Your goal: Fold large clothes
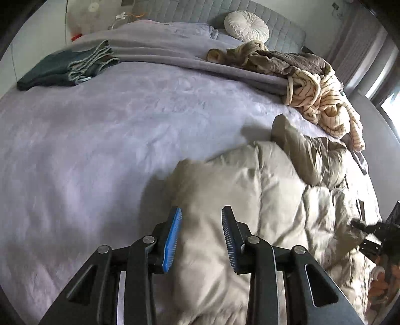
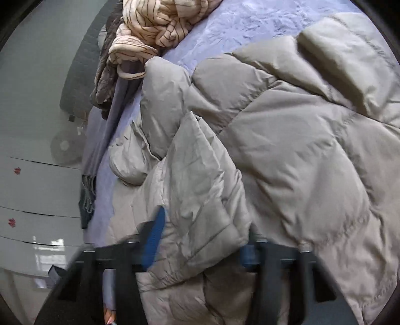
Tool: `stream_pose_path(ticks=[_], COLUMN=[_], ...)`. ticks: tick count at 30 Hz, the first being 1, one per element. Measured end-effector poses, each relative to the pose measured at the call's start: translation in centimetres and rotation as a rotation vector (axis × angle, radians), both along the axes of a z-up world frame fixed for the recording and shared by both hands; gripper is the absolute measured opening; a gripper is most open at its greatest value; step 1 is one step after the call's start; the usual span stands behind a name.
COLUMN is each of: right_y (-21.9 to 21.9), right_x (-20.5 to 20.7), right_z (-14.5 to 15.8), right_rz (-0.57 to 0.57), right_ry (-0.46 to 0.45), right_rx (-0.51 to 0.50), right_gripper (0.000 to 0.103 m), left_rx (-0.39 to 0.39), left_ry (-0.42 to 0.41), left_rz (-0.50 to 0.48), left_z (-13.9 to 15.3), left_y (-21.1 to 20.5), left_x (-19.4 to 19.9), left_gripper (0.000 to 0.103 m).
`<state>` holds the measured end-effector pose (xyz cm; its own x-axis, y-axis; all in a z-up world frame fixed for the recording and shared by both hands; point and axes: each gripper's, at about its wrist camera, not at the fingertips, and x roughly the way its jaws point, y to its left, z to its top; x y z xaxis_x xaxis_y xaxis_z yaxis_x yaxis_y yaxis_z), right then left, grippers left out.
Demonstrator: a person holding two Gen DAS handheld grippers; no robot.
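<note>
Two grippers were at work on one beige quilted puffer jacket, which lay on the near right part of the bed's lilac fleece blanket. Nearest, in the left wrist view, the left gripper had its blue-padded jaws closed on a puffy fold of the jacket, the fabric bulging up between the pads. In the right wrist view the right gripper, blurred, had its jaws clamped on another bunched fold of the same jacket; one blue pad showed against the cloth, the other was mostly hidden under it. At the right edge of the left wrist view the right gripper's dark body sat on the jacket's far side, with part of a hand below it.

Beyond the jacket, a cream striped garment lay crumpled with a brown quilted garment. Farther off, left of the jacket, was a folded dark green garment, and farthest, a round white pleated cushion leaned on the grey quilted headboard.
</note>
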<state>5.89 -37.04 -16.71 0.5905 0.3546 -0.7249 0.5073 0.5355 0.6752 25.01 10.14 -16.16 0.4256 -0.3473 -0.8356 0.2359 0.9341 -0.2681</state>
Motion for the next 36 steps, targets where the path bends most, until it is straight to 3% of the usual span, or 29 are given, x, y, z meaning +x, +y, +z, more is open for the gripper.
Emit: stream_pose_path(ticks=[3,6,11,15,17,24,27,30,31,32,33,34,36], right_y=[0.5,1.3,0.0,-0.1,0.0,-0.5,-1.7,-3.4,-3.9,-4.4,-4.7,-5.3,-6.2], right_x=[0.9,0.1,-1.8,-2.2,-2.7,-5.6,-7.3,-9.2,-9.9,-10.3,-10.7,-11.3,-12.1], right_z=[1.4,2.5,-0.8,-0.7,0.2,2.0,2.7,3.4,3.5,3.6,3.6,3.6,3.6], right_rz=[0.07,0.134,0.163,0.176,0.199,0.257,0.235,0.181,0.161,0.143,0.132,0.119,0.107], right_ry=[-0.008,-0.002,0.052,0.033,0.042,0.141,0.137,0.116,0.111,0.104,0.1,0.099,0.102], right_rx=[-0.104,-0.233,-0.288,-0.306,-0.354,-0.564,-0.539,-0.449,-0.419,-0.392,-0.376,-0.356,-0.337], right_gripper=[0.009,0.009,0.008,0.01,0.016,0.017,0.017,0.032,0.042,0.048,0.049,0.049,0.05], left_rx=[0.107,0.135,0.171,0.18,0.197,0.251,0.239,0.24,0.246,0.248,0.246,0.239,0.238], left_ry=[0.002,0.023,-0.003,-0.003,-0.001,-0.022,-0.01,0.017,0.027,0.039,0.043,0.028,0.03], left_rz=[-0.019,-0.02,-0.027,-0.019,-0.011,-0.051,-0.089,-0.118,-0.127,-0.134,-0.136,-0.134,-0.164], left_z=[-2.1,-4.1,-5.0,-4.6,-4.0,-0.8,0.4,0.9,0.9,0.8,0.9,1.2,1.4], left_y=[-2.4,-3.4,-4.3,-4.2,-4.0,-4.6,-5.9,-7.9,-8.9,-9.7,-10.7,-11.6,-13.5], left_x=[1.0,1.0,0.9,1.0,0.7,-2.8,-4.8,-6.8,-7.6,-8.2,-9.0,-9.8,-10.9], left_gripper=[0.036,0.036,0.036,0.036,0.036,0.036,0.036,0.036,0.04,0.066,0.079,0.084,0.084])
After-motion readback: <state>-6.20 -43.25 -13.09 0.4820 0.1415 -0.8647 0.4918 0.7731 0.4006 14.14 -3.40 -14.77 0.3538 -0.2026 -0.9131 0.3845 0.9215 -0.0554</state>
